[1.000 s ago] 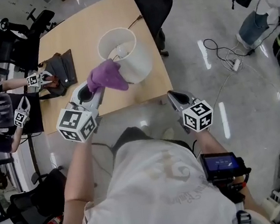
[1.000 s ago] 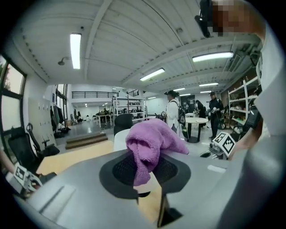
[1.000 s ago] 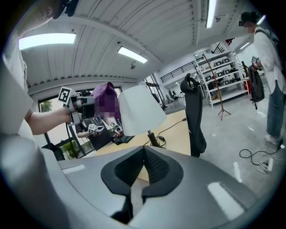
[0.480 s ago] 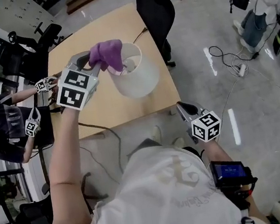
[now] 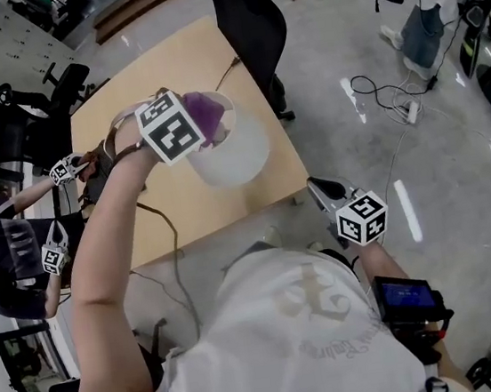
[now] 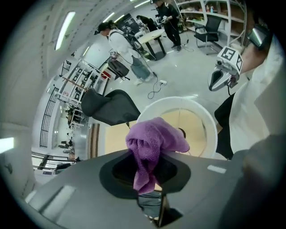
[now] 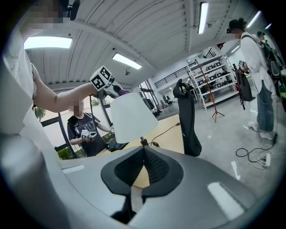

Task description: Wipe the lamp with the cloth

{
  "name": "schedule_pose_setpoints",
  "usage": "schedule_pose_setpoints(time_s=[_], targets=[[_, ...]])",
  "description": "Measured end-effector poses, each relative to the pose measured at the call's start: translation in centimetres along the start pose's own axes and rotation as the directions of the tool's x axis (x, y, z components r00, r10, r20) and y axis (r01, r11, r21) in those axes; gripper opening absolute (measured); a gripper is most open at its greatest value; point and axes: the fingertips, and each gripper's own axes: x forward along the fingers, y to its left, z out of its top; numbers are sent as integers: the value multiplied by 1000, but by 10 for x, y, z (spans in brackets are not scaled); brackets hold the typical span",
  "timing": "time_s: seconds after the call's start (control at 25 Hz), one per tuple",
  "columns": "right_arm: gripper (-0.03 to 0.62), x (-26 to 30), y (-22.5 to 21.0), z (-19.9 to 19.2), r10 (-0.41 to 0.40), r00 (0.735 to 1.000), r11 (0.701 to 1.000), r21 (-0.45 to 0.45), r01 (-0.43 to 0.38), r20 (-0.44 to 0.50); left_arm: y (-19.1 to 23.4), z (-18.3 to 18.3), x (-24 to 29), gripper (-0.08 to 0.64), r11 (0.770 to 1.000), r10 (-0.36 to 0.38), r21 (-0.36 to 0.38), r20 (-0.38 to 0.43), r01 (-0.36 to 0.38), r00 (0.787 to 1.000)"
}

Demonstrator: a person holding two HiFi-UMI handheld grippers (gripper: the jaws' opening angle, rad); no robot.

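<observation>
A white lampshade (image 5: pixel 238 151) stands on the wooden table (image 5: pixel 167 210). My left gripper (image 5: pixel 193 122) is over the shade's far-left rim, pointing steeply down, shut on a purple cloth (image 5: pixel 208 112). In the left gripper view the cloth (image 6: pixel 154 141) bunches between the jaws, hanging over the shade's open top (image 6: pixel 209 127). My right gripper (image 5: pixel 319 188) hovers off the table's near right corner, shut and holding nothing. Its own view shows the pads meeting (image 7: pixel 144 151), the lampshade (image 7: pixel 130 117) ahead, and the left gripper (image 7: pixel 114 91) at the shade's top.
A black chair with a dark garment (image 5: pixel 244 16) stands at the table's far side. A dark bag (image 5: pixel 98 165) lies at the table's left, beside another person (image 5: pixel 7 258) holding grippers. Cables and a power strip (image 5: pixel 400 109) lie on the floor at right.
My left gripper has swung from the shade's near side up and over to its far-left rim, rolling as it went, the cloth still in it. The right gripper has hardly moved.
</observation>
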Motion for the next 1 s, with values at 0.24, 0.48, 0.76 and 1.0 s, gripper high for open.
schedule_pose_setpoints(time_s=[0.24,0.48,0.76,1.0], targets=[[14,6,-6,5,-21,1000,1000,1,21,9,-23,29,19,74,979,20,200,18,-23,1000],[14,15,-14,9,-21,1000,1000,10,21,-6,-53,40,3,74,937,-272,245,67,248,960],[14,23,-6,11,-18,1000,1000,2,18,-23,-43,5,9,72,914,-241,308,-111,264,964],[14,40,-7,25,-10,1000,1000,-24,10,-6,12,27,-5,74,985,-49,170,38,42,998]])
